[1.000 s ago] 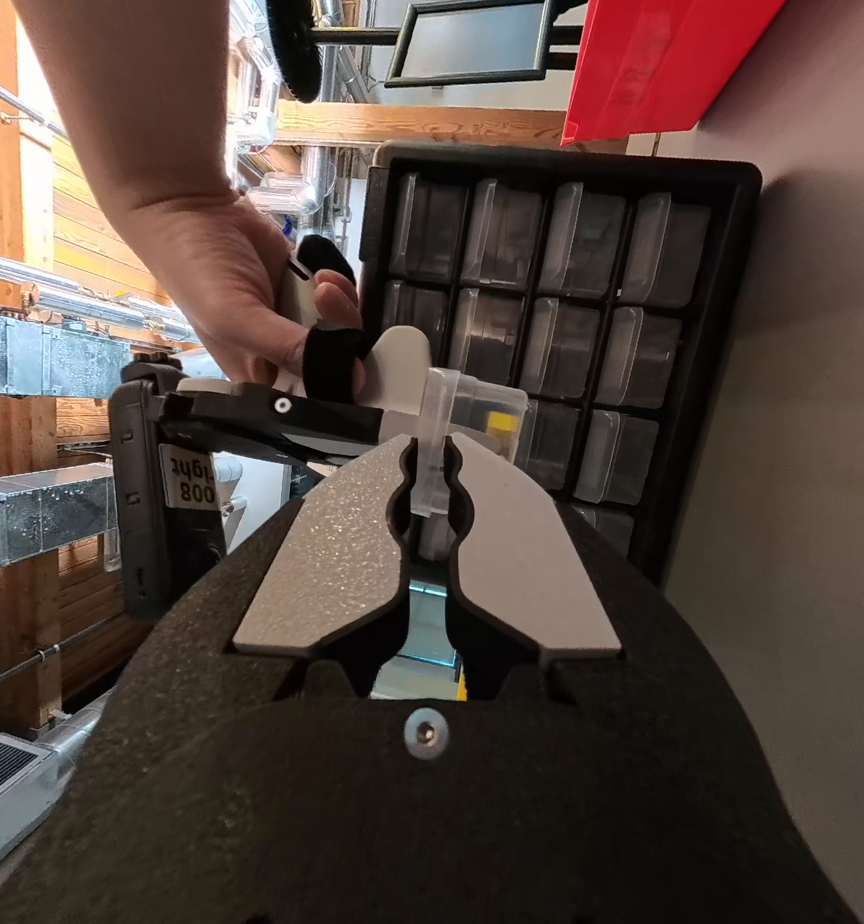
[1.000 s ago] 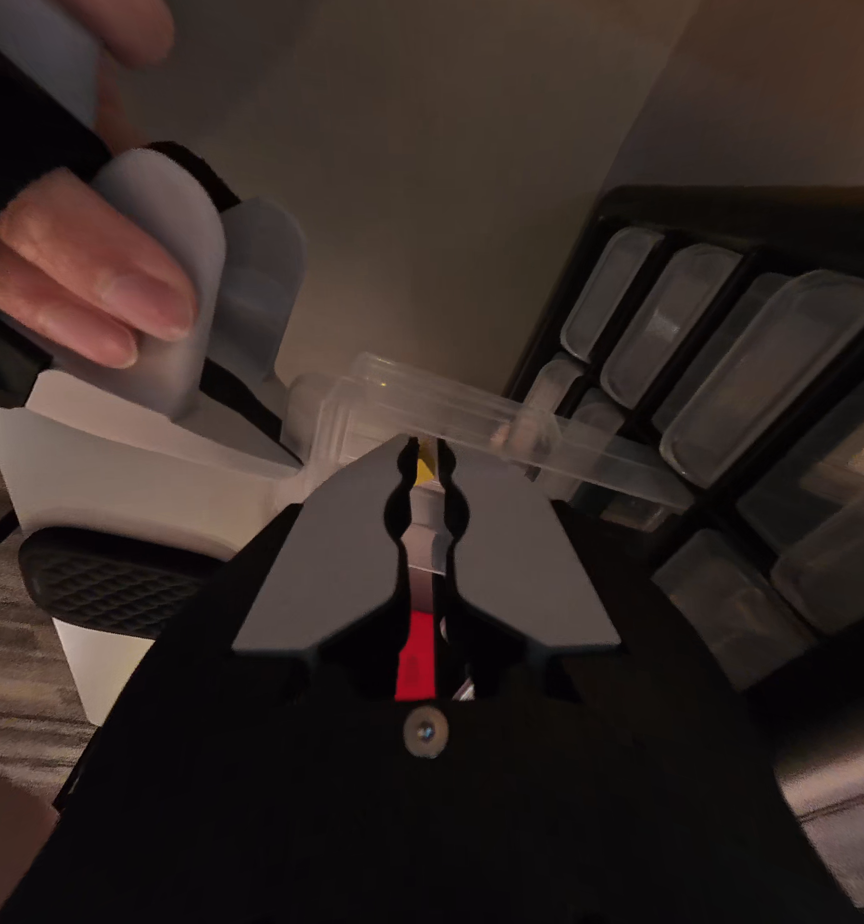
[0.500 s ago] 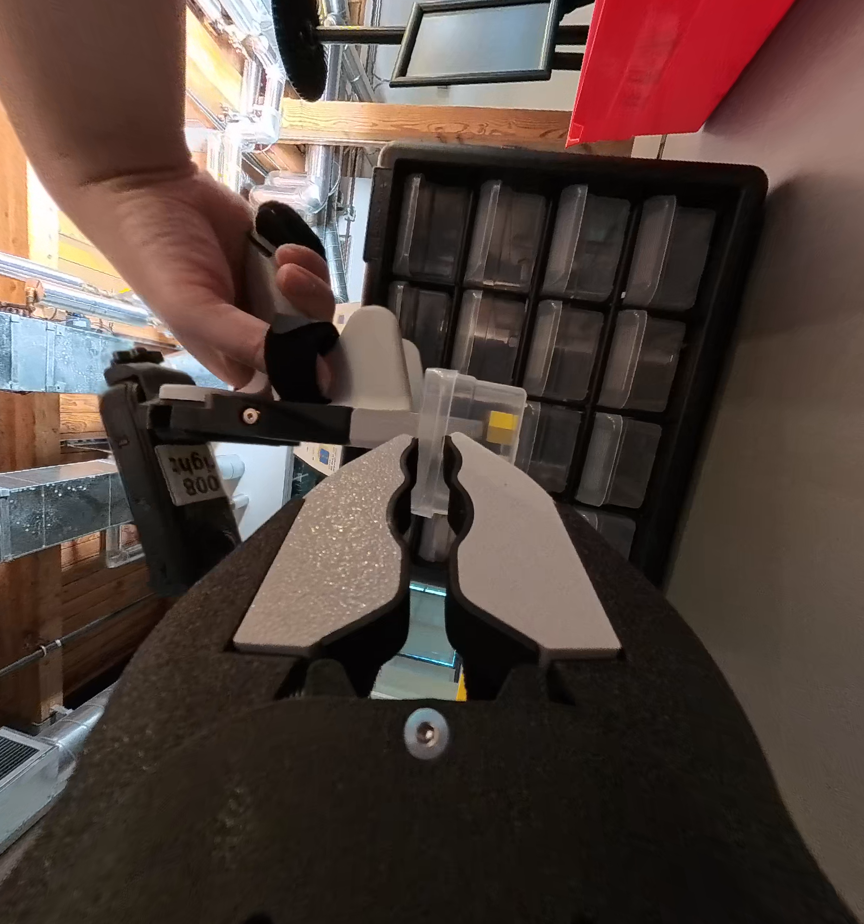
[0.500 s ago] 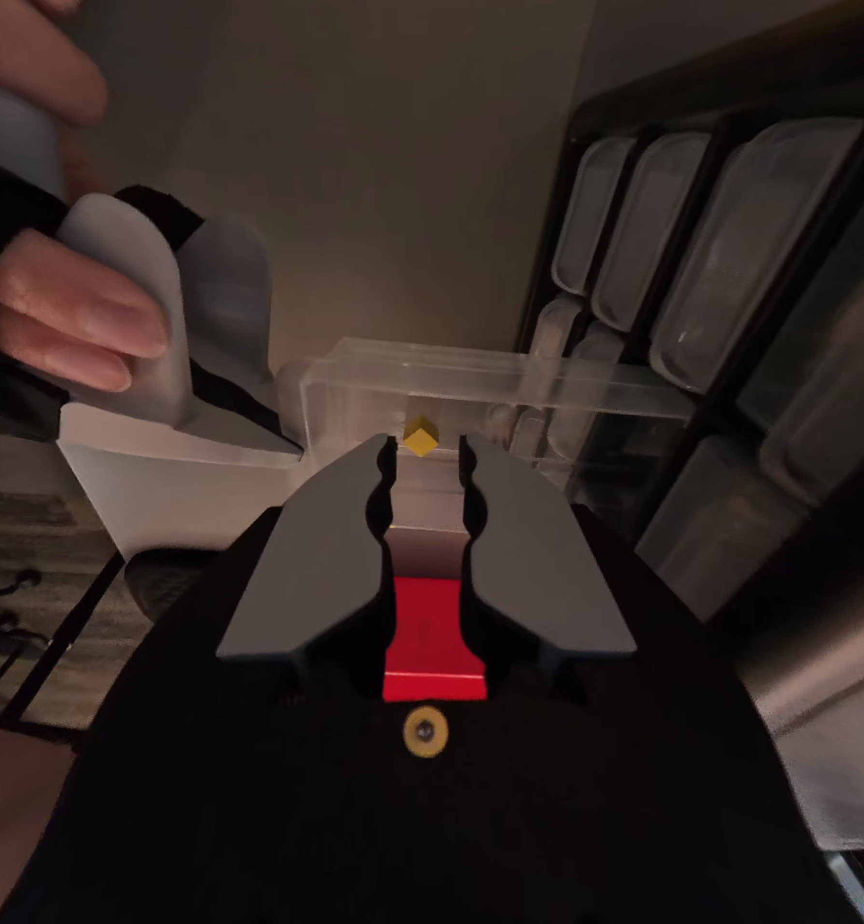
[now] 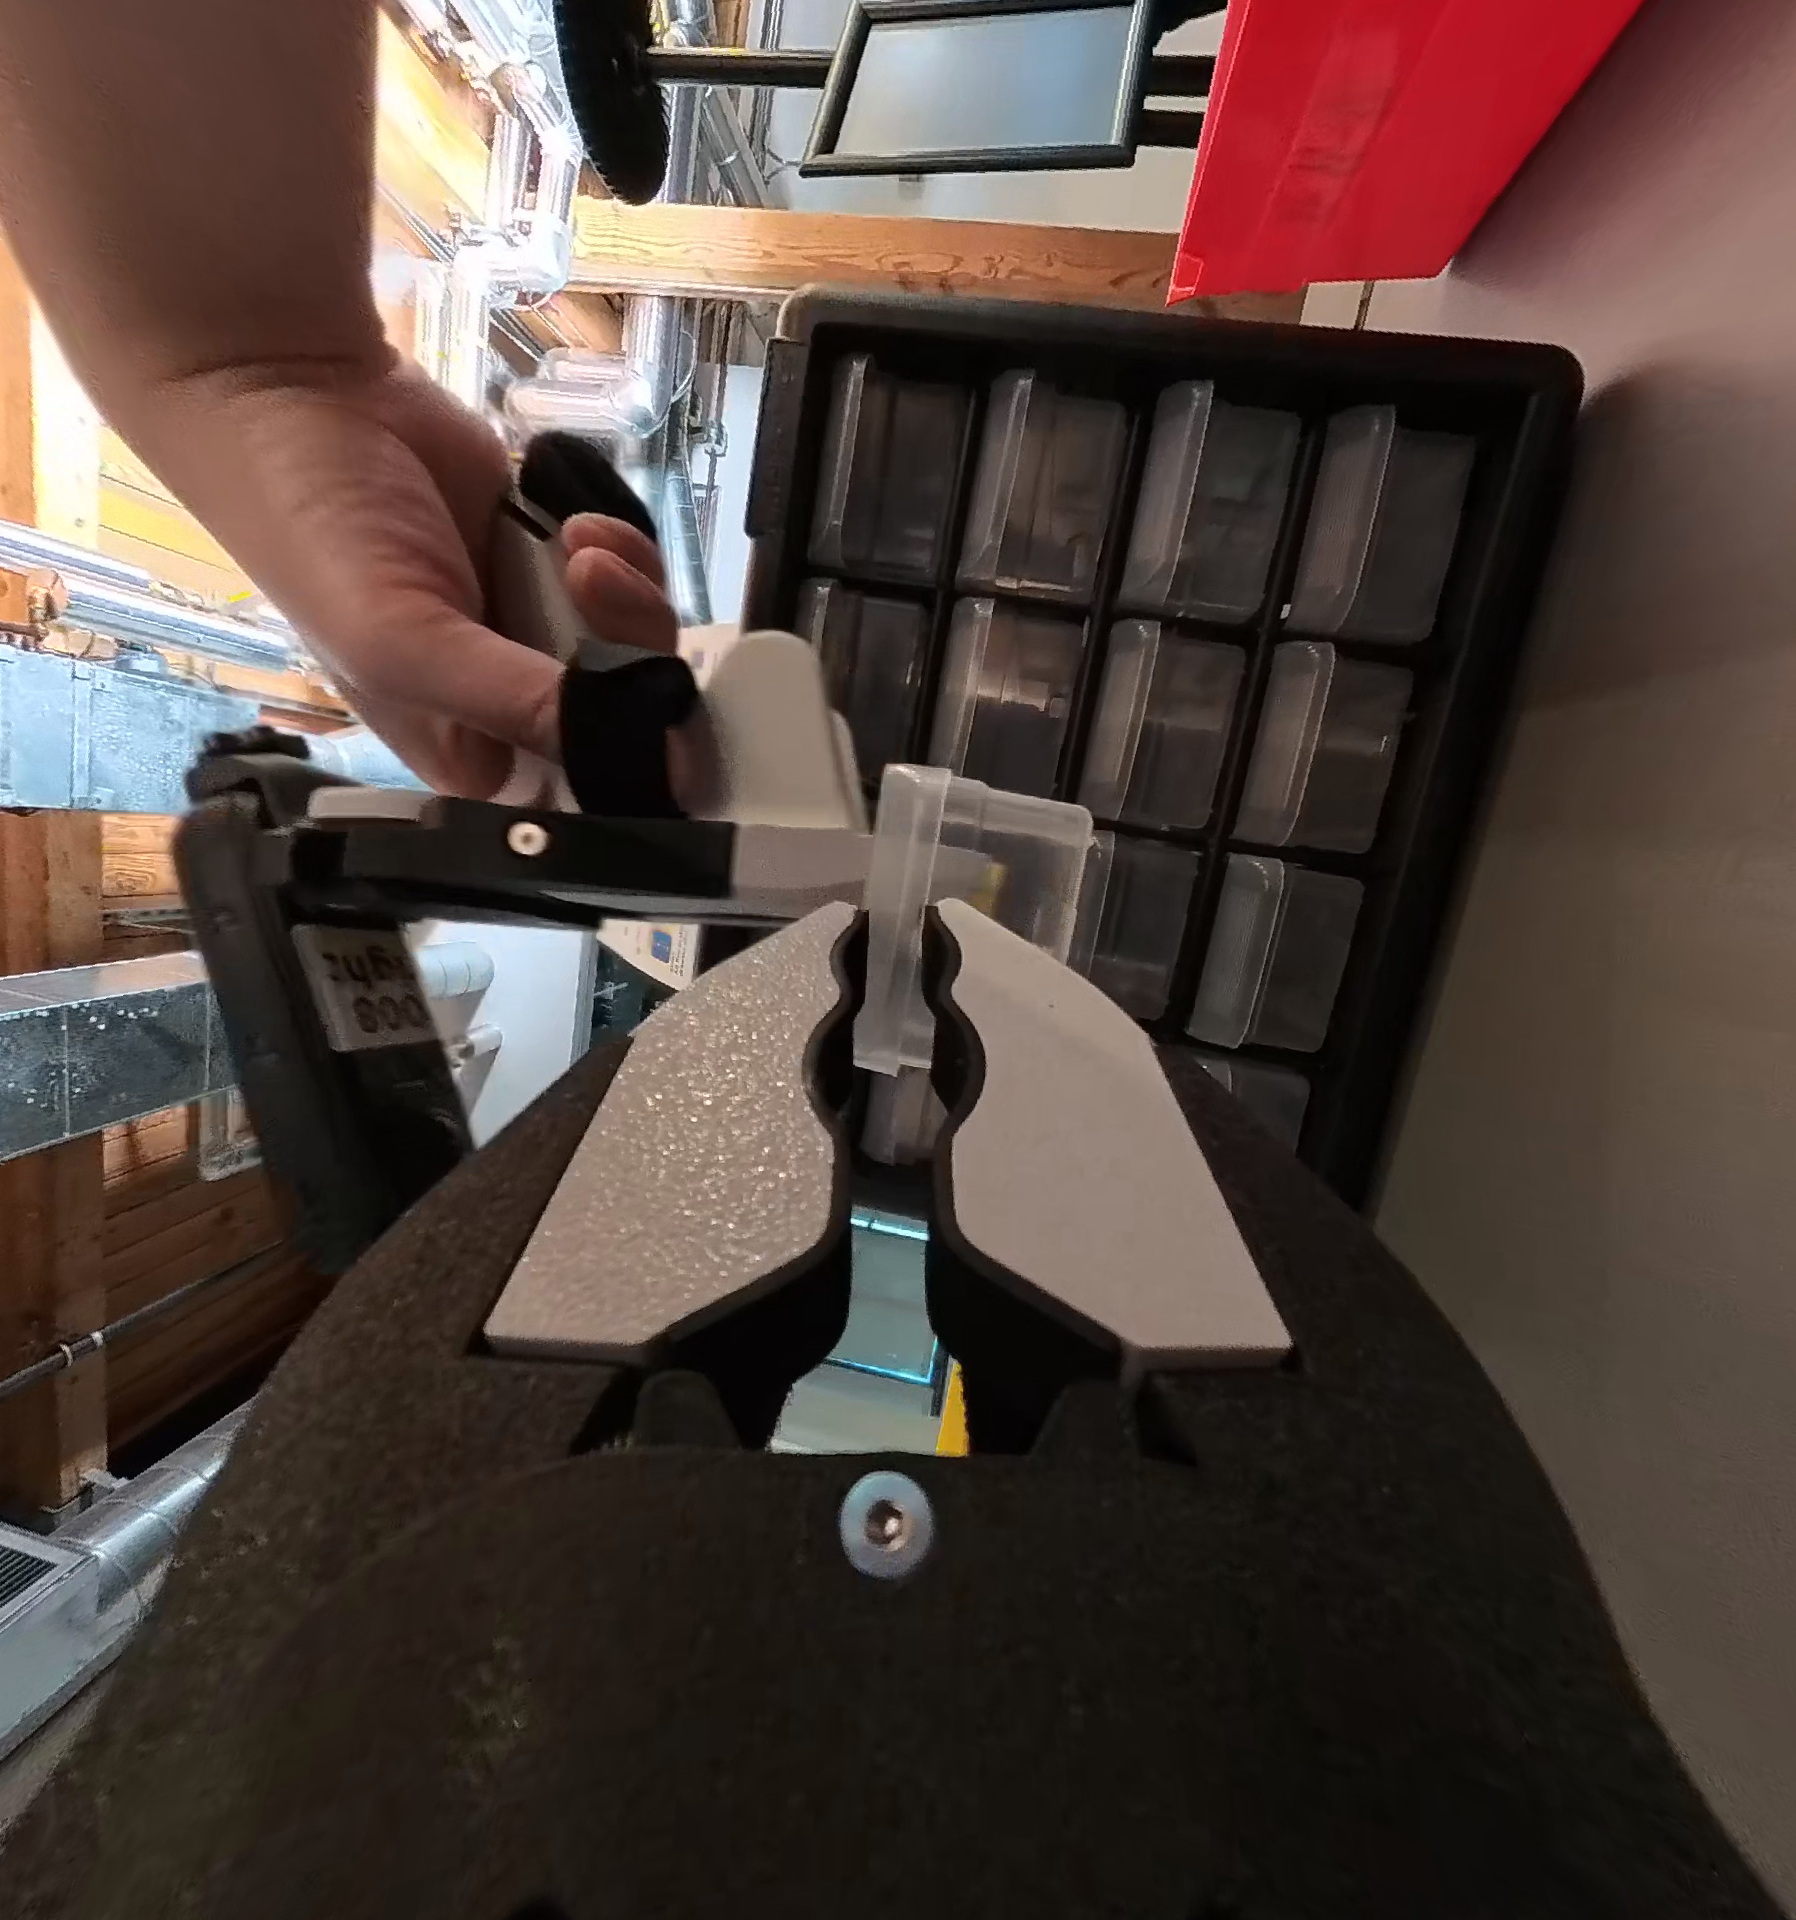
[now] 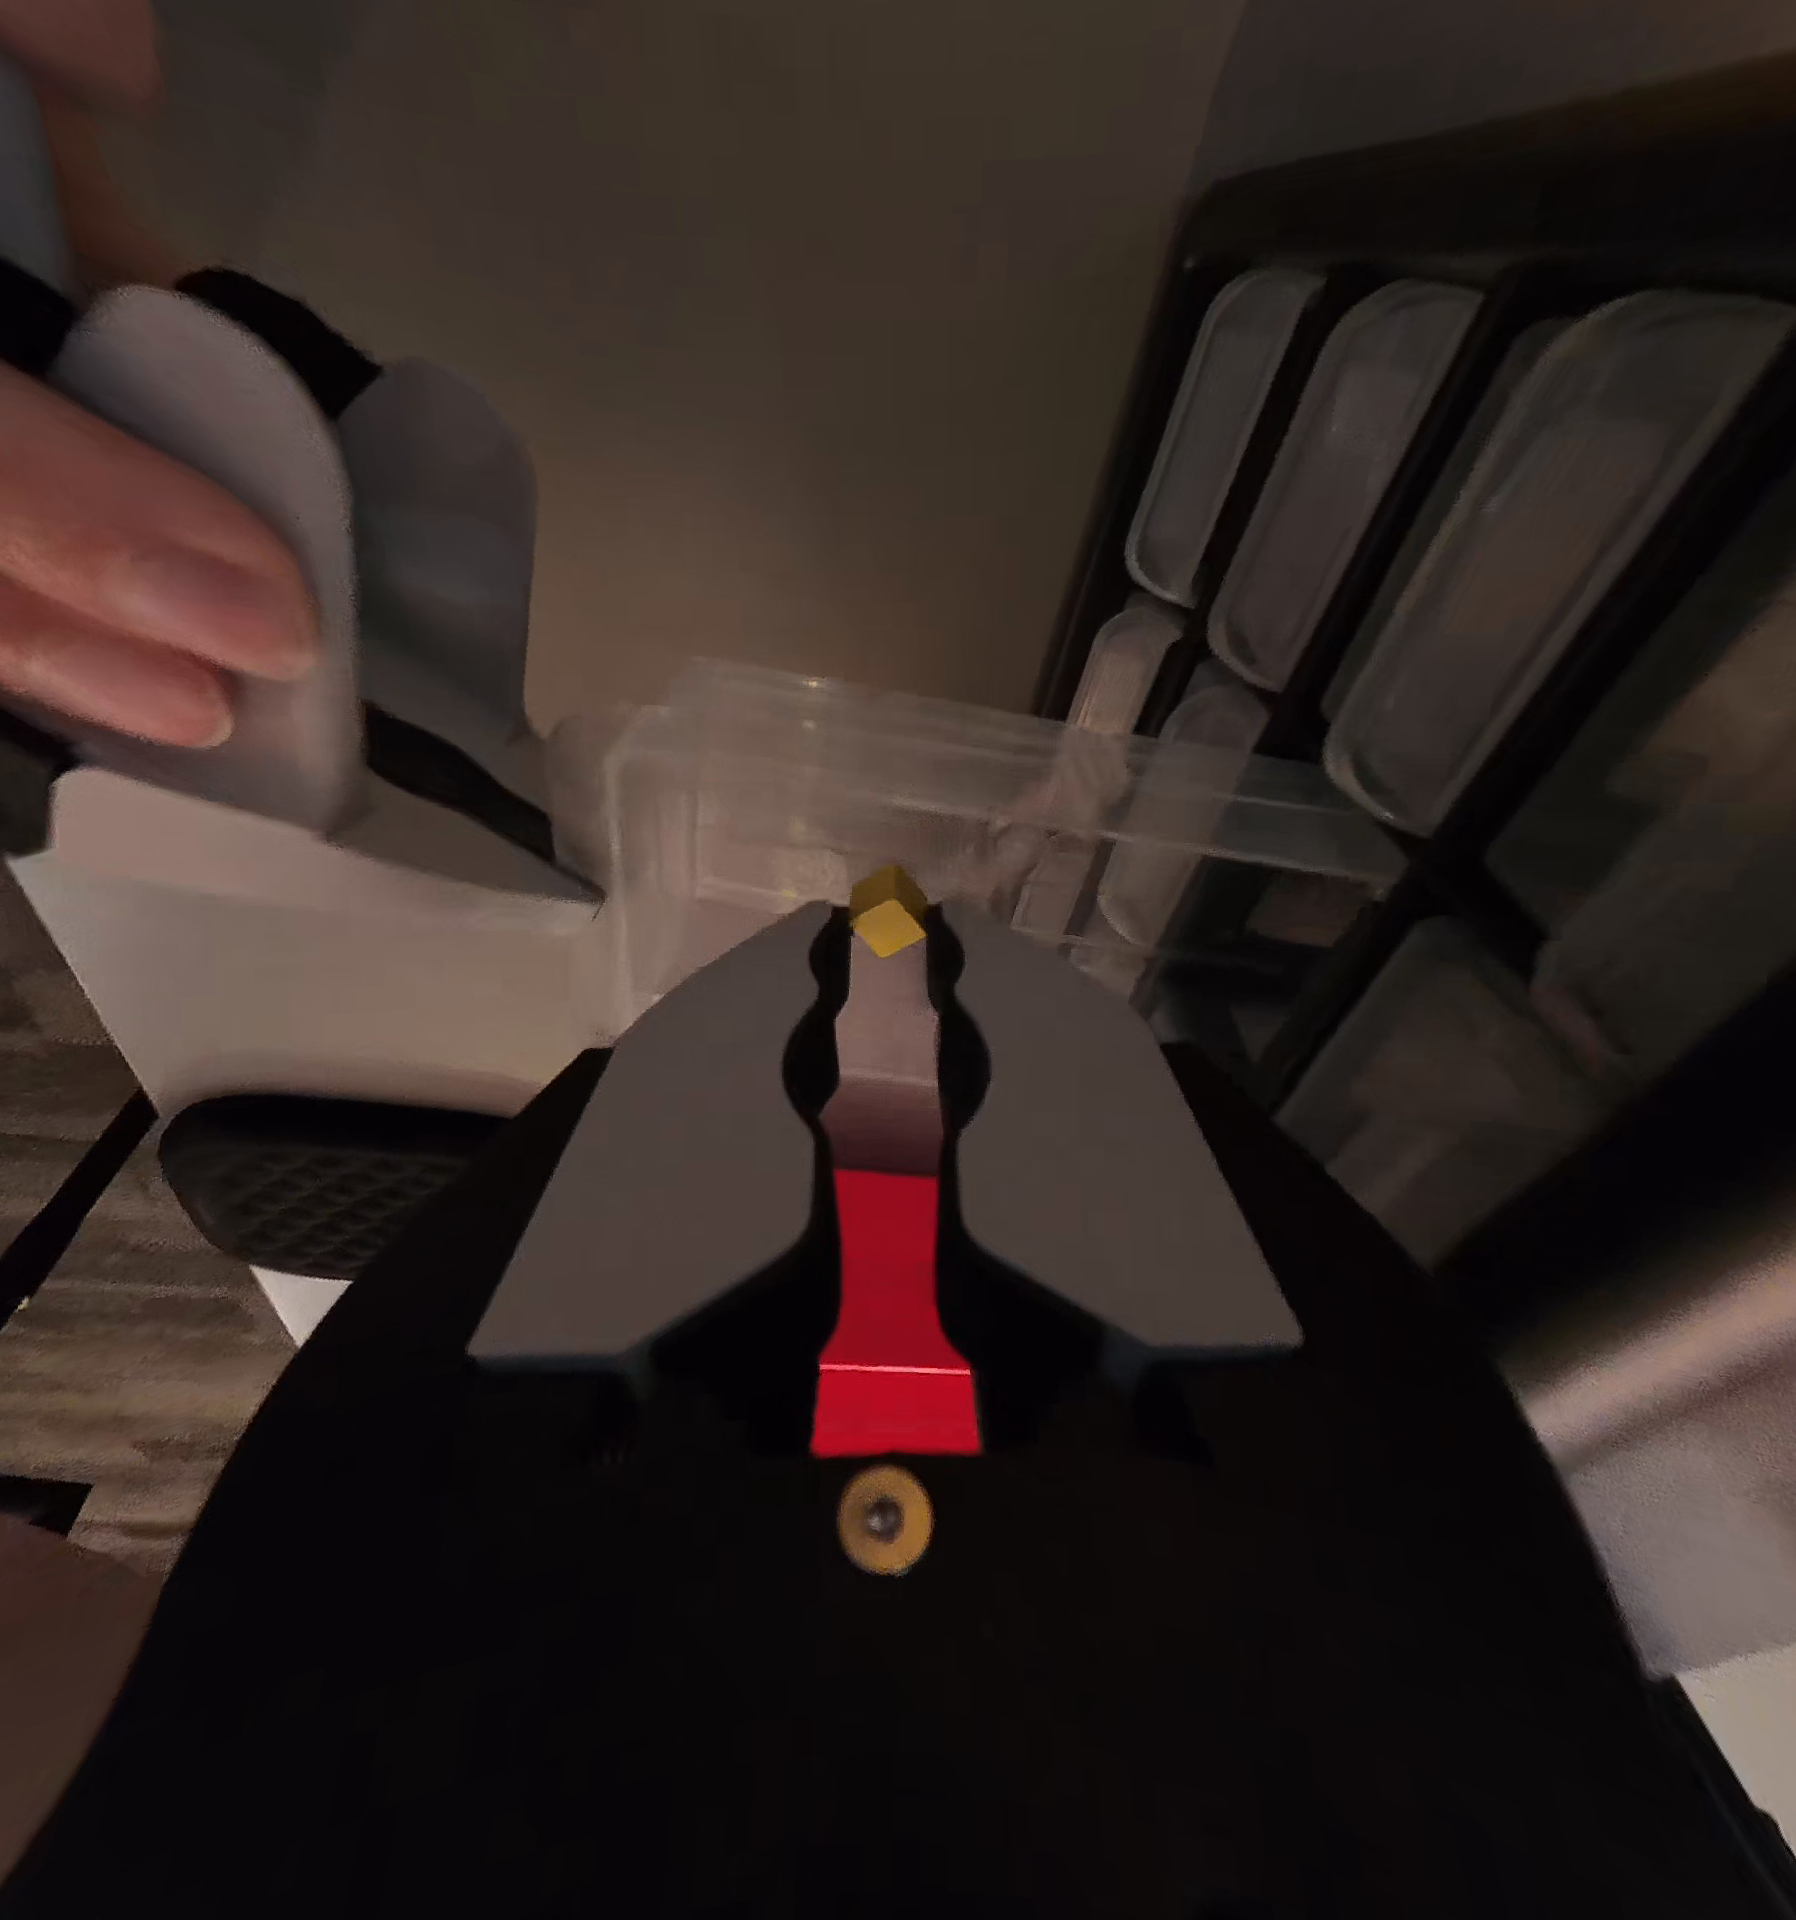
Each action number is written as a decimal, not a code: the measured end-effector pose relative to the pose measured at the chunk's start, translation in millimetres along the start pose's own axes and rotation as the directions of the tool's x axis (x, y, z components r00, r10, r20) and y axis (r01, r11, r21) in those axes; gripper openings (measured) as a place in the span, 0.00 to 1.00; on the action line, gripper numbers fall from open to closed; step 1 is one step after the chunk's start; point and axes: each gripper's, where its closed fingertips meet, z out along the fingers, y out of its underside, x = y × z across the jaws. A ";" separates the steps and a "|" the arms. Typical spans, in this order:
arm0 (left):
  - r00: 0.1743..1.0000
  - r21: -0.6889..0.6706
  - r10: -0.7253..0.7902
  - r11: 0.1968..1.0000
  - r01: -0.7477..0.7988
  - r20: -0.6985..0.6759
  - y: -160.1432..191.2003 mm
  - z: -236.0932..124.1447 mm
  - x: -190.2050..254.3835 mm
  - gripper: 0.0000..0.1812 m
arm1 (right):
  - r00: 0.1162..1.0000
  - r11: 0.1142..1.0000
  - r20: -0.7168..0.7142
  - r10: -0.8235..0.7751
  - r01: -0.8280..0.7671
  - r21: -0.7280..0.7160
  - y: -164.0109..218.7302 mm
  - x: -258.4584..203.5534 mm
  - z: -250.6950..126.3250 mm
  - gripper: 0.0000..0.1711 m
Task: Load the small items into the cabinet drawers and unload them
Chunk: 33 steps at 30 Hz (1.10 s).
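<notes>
A black drawer cabinet holds several clear drawers. One clear drawer is pulled out of it. My left gripper is shut on that drawer's front tab. In the right wrist view the drawer runs across the middle, with the cabinet at the right. A small yellow cube lies at the drawer, just at the tips of my right gripper. Its jaws stand a little wider than the cube, so it is open. The right gripper's body reaches the drawer from the left, in a hand.
A red bin sits beside the cabinet on the grey surface. The left gripper's white body and a hand fill the left of the right wrist view. The red bin also shows between the right fingers. One gripper's finger ends stand about 5 centimetres off the other's.
The right gripper opened and let go of the yellow cube at the drawer, then its jaws narrowed part way. The left gripper kept its hold on the drawer.
</notes>
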 end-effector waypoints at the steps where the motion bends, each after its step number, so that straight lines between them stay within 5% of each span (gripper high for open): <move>1: 1.000 -0.001 0.003 1.000 -0.003 -0.001 0.4 0.2 0.4 0.05 | 1.000 1.000 -0.013 -0.003 0.003 0.022 -0.5 0.4 -7.0 0.09; 6: 1.000 -0.005 0.000 1.000 0.000 -0.003 2.0 2.0 0.7 0.05 | 0.997 0.974 -0.070 0.042 -0.025 0.224 8.9 -8.1 -62.4 0.09; 11: 1.000 -0.024 -0.011 1.000 0.011 -0.016 4.7 10.3 0.3 0.05 | 0.965 0.898 -0.121 0.231 -0.163 0.409 93.7 -26.8 -91.7 0.09; 13: 1.000 -0.034 -0.021 0.999 0.020 -0.019 6.0 17.2 -0.2 0.05 | 0.919 0.857 -0.075 0.387 -0.328 0.399 155.8 -28.9 -69.9 0.09; 16: 0.999 -0.056 -0.042 0.998 0.041 -0.027 11.4 28.4 -1.5 0.05 | 0.737 0.723 -0.044 0.674 -0.647 0.240 260.0 -15.1 -6.8 0.09; 19: 0.997 -0.087 -0.066 0.994 0.062 -0.040 20.2 38.4 -1.2 0.05 | 0.558 0.547 0.051 0.828 -0.825 0.142 316.1 -8.6 58.4 0.09; 26: 0.999 -0.130 -0.024 0.991 0.019 -0.040 33.0 55.5 4.1 0.05 | 0.430 0.428 0.057 0.901 -0.903 0.044 349.8 4.2 143.8 0.09; 33: 0.999 -0.150 -0.036 0.988 0.030 -0.038 39.0 69.8 6.4 0.05 | 0.387 0.380 0.120 0.914 -0.922 0.075 354.7 13.2 165.8 0.09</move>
